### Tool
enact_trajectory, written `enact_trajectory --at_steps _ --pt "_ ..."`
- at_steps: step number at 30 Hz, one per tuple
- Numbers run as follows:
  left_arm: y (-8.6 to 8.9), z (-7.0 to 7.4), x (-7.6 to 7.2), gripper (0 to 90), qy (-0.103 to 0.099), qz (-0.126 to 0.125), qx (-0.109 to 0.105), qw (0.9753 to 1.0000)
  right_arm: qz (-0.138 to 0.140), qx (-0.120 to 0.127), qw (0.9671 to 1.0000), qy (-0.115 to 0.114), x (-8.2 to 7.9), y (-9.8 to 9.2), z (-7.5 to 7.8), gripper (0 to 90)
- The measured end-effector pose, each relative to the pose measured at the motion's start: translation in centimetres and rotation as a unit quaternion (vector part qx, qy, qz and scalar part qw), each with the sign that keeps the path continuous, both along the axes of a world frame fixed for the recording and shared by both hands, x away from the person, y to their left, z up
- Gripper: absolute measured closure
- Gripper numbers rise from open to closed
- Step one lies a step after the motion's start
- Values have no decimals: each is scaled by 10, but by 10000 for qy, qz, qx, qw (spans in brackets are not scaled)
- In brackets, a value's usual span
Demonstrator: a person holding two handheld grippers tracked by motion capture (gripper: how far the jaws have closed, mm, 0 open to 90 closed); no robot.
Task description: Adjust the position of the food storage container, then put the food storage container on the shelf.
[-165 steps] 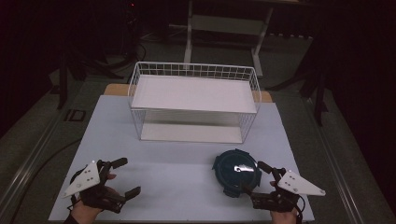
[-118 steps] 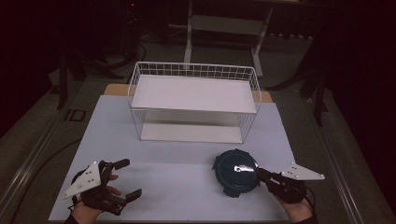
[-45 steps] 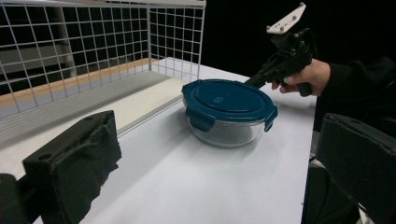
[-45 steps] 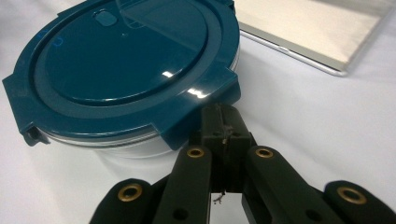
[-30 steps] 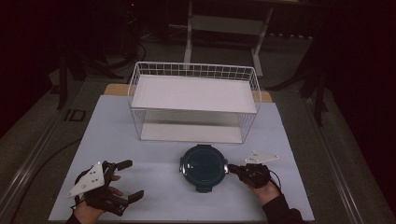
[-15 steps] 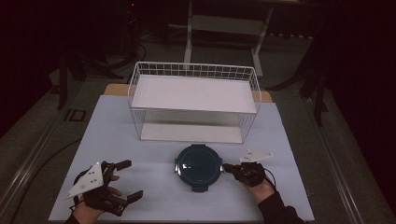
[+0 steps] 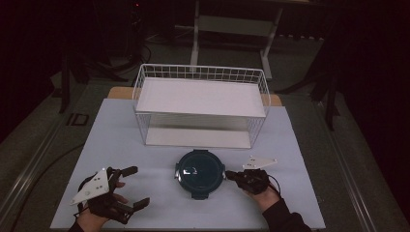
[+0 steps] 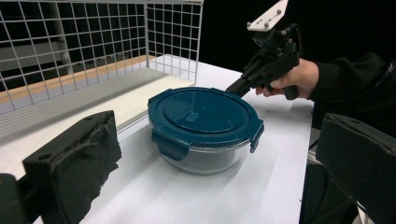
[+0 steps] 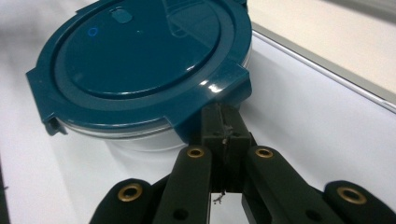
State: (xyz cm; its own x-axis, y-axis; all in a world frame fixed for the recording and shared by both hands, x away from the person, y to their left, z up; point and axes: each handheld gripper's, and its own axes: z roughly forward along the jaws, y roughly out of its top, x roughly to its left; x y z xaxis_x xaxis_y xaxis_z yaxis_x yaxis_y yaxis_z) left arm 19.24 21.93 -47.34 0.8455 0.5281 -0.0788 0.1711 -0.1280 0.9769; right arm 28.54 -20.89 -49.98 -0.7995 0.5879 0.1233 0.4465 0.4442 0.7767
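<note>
While upright, glass container (image 8: 205,154) wears round teal clip lid (image 8: 201,112).

Container (image 8: 205,158): clear glass bowl, glossy teal plastic lid (image 9: 140,60). Basket (image 7: 200,77): white-coated wire. Bench (image 7: 121,145): matt white. Gripper pads (image 8: 74,163): rough black foam.

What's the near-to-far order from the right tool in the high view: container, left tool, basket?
1. Container: right beside the right tool, whose tips meet its rim.
2. Basket: across the table, behind the container.
3. Left tool: over at the near left corner. Its gap over the basket is modest.
</note>
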Motion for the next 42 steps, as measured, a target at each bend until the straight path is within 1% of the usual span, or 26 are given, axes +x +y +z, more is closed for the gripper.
enact_trajectory --at_steps 4,7,12,15,17,19,20,21,22,23,24,25,26,27,28,29,31,32,33,34,35,36,37,39,41,42 --pt "0 0 0 0 19 -1 -5 10000 65 21 10000 -19 1 6 -1 900" --pt "-1 -1 0 0 14 -8 -5 10000 78 108 9999 13 5 10 -2 900" --pt "0 0 0 0 24 -1 -24 10000 119 93 9999 -3 9 19 -2 900" --pt "1 0 0 0 37 3 -39 10000 100 105 9999 23 10 19 -2 900" --pt "1 0 0 0 30 6 -34 10000 66 50 9999 -72 8 18 -1 900" --pt "1 0 0 0 31 7 -35 10000 59 97 9999 -92 7 16 1 900" --pt "1 0 0 0 45 14 -47 10000 -17 234 9996 -147 5 9 8 896" --pt "1 -1 0 0 52 11 -62 10000 -17 234 9996 -147 5 9 8 896" --pt "0 -1 1 0 74 22 -67 9999 -47 343 9993 -172 3 5 13 826" --pt "0 -1 1 0 74 22 -67 9999 -47 343 9993 -172 3 5 13 826" --pt "-1 -1 1 0 97 23 -68 9999 -30 399 9991 -159 2 4 14 787" --pt "-1 -1 2 0 116 21 -62 9999 -5 510 9985 -203 0 2 17 711" --pt "-2 -2 2 0 123 21 -62 9999 1 532 9984 -214 0 2 18 623" --pt "-3 -1 2 0 134 25 -55 9999 -43 561 9980 -274 -1 2 19 556" --pt "-4 -1 2 0 140 41 -47 9999 -51 592 9977 -311 -2 2 20 528" --pt "-4 -1 2 0 155 39 -55 9999 -51 592 9977 -311 -2 2 20 528" --pt "-6 1 2 0 165 87 -28 9998 -14 745 9967 -324 -4 2 23 372" --pt "-7 2 3 0 188 93 -41 9998 33 864 9959 -280 -3 2 24 329" --pt "-8 3 4 0 215 85 -55 9997 93 947 9951 -256 -4 1 25 242" --pt "-9 4 4 0 221 104 -30 9997 162 955 9948 -304 -4 3 25 157" --pt "-10 5 5 0 235 114 -33 9997 190 944 9948 -328 -4 4 25 134" --pt "-11 7 5 0 237 104 -56 9996 236 900 9948 -410 -5 6 26 123" --pt "-12 9 6 0 264 116 -35 9996 299 919 9942 -480 -6 7 26 106" --pt "-14 13 8 0 325 105 -4 9994 371 940 9928 -640 -7 8 29 107" --pt "-16 19 11 0 472 80 -50 9988 307 806 9928 -826 -10 11 34 108" --pt "-17 21 13 0 489 56 -67 9988 297 826 9918 -931 -12 11 38 137"
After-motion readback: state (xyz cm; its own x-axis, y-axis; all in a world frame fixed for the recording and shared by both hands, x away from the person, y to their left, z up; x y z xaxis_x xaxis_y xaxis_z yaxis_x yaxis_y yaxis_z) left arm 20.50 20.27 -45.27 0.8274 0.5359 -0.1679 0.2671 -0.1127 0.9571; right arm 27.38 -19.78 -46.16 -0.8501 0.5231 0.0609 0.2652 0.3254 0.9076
